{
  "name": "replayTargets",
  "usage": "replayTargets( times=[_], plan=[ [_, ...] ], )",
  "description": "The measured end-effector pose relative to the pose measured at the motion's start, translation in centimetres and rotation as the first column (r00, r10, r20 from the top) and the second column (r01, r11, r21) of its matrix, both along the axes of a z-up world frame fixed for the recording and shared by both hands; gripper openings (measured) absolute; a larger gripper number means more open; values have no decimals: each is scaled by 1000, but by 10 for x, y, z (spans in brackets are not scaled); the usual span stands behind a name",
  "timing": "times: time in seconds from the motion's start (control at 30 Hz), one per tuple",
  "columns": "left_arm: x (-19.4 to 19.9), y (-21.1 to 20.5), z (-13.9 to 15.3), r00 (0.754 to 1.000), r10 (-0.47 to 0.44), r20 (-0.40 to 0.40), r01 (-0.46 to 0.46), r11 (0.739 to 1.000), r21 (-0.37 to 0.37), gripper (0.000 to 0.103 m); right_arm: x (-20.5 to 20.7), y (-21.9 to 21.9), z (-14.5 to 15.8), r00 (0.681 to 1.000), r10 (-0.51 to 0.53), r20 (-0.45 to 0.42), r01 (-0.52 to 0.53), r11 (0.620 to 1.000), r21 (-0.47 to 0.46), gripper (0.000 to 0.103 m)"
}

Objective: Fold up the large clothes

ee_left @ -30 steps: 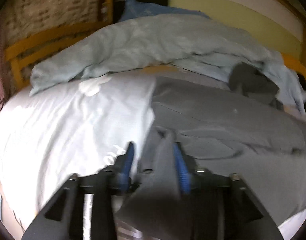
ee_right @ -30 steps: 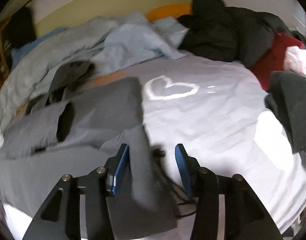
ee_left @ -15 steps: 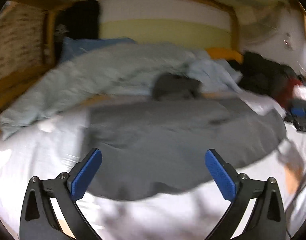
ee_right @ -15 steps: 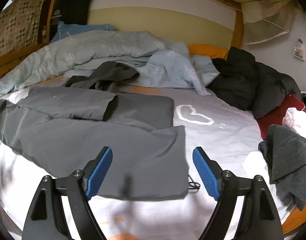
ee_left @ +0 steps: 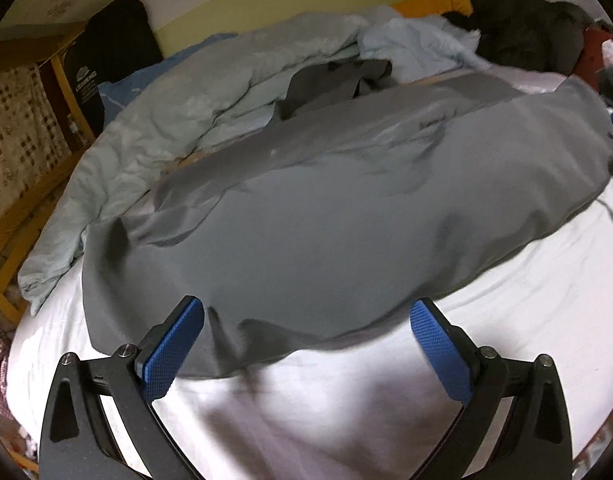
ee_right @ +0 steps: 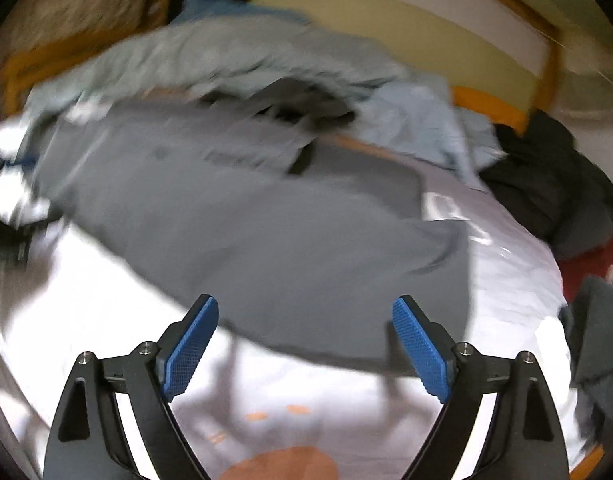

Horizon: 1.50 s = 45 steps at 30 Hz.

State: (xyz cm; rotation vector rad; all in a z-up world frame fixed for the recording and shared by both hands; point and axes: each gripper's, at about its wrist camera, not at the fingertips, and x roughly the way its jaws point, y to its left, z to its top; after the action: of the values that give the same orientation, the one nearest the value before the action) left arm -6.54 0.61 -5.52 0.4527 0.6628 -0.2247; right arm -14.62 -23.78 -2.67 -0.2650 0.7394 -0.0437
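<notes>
Left gripper (ee_left: pixel 306 344) angled down over the white bedsheet (ee_left: pixel 346 408), jaws wide, empty. Right gripper (ee_right: pixel 304 344) likewise, jaws still opening, nothing between. Large grey garment (ee_left: pixel 346 216) lies spread on the bed just ahead. Crumpled light-blue duvet (ee_left: pixel 194 96) behind; black clothes pile (ee_right: pixel 546 184) right. Black bag's print unreadable.

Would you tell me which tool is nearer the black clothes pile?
Right. The right tool, jaws opening and empty, is over the grey garment's end nearest the black clothes pile; the left tool is at its far end.
</notes>
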Motion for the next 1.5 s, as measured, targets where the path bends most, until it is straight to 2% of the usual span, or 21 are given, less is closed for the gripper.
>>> replayTargets(
  times=[0.13, 0.23, 0.33, 0.43, 0.5, 0.53, 0.57, 0.6, 0.67, 0.7, 0.73, 0.8, 0.87, 0.97, 1.07, 1.13, 1.2, 1.27, 1.37, 1.43, 1.5],
  plan=[
    [10, -1, -12, 999, -12, -47, 16, 997, 77, 103, 1, 33, -25, 997, 77, -18, -79, 973, -215, 90],
    [21, 3, -13, 998, 58, -21, -55, 990, 130, 103, 5, 47, -40, 997, 79, -21, -81, 928, -363, 90],
    [38, 16, -13, 988, 154, 3, -153, 978, 143, 103, 15, 47, -41, 999, 50, 0, -46, 919, -391, 90],
    [60, 31, -16, 988, 149, 28, -151, 986, 68, 103, 35, 42, -45, 998, -21, 58, 46, 883, -467, 91],
    [64, 29, -18, 987, 148, 56, -152, 984, 91, 102, 44, 34, -44, 998, -44, 48, 61, 902, -426, 88],
    [60, 25, -18, 987, 142, 75, -150, 983, 104, 97, 47, 31, -42, 998, -51, 37, 61, 914, -401, 66],
    [55, 20, -19, 991, 111, 79, -120, 986, 115, 72, 49, 30, -42, 998, -58, 22, 62, 916, -395, 40],
    [50, 14, -20, 995, 74, 67, -82, 989, 126, 42, 49, 32, -45, 998, -69, 11, 68, 907, -415, 34],
    [38, 0, -23, 994, 50, 97, -69, 976, 208, 24, 41, 41, -47, 997, -67, 44, 80, 881, -467, 19],
    [30, -3, -20, 993, 54, 108, -77, 971, 224, 18, 35, 43, -45, 996, -63, 70, 89, 870, -485, 18],
    [25, 0, -14, 994, 60, 95, -78, 977, 200, 17, 28, 44, -41, 993, -66, 96, 105, 871, -481, 16],
    [13, 13, 6, 996, 84, 43, -89, 989, 116, 14, 8, 42, -25, 990, -71, 126, 119, 895, -429, 15],
    [-6, 21, 23, 994, 90, 57, -94, 992, 80, 14, -14, 46, -13, 986, -51, 156, 112, 904, -413, 14],
    [-39, 23, 30, 992, 87, 90, -95, 991, 95, 13, -49, 51, -5, 989, -39, 143, 91, 920, -382, 14],
    [-57, 28, 28, 997, 72, 8, -73, 994, 79, 14, -69, 52, -13, 997, -31, 66, 52, 930, -363, 15],
    [-62, 26, 22, 998, 63, -29, -60, 993, 103, 14, -69, 49, -18, 999, -23, 36, 35, 929, -370, 16],
    [-58, 22, 18, 998, 60, -15, -57, 990, 131, 15, -64, 46, -14, 999, -26, 34, 36, 934, -357, 21],
    [-48, 21, 22, 997, 77, -24, -74, 991, 111, 15, -59, 40, -2, 998, -44, 51, 58, 945, -322, 28],
    [-36, 20, 38, 996, 91, -10, -90, 992, 91, 15, -50, 29, 21, 991, -59, 121, 91, 955, -281, 29],
    [-22, 14, 53, 996, 87, 27, -89, 990, 113, 14, -37, 28, 35, 986, -45, 160, 94, 946, -310, 29],
    [1, 12, 71, 995, 94, 20, -96, 992, 86, 15, -18, 28, 49, 981, -29, 192, 98, 929, -356, 34]
  ],
)
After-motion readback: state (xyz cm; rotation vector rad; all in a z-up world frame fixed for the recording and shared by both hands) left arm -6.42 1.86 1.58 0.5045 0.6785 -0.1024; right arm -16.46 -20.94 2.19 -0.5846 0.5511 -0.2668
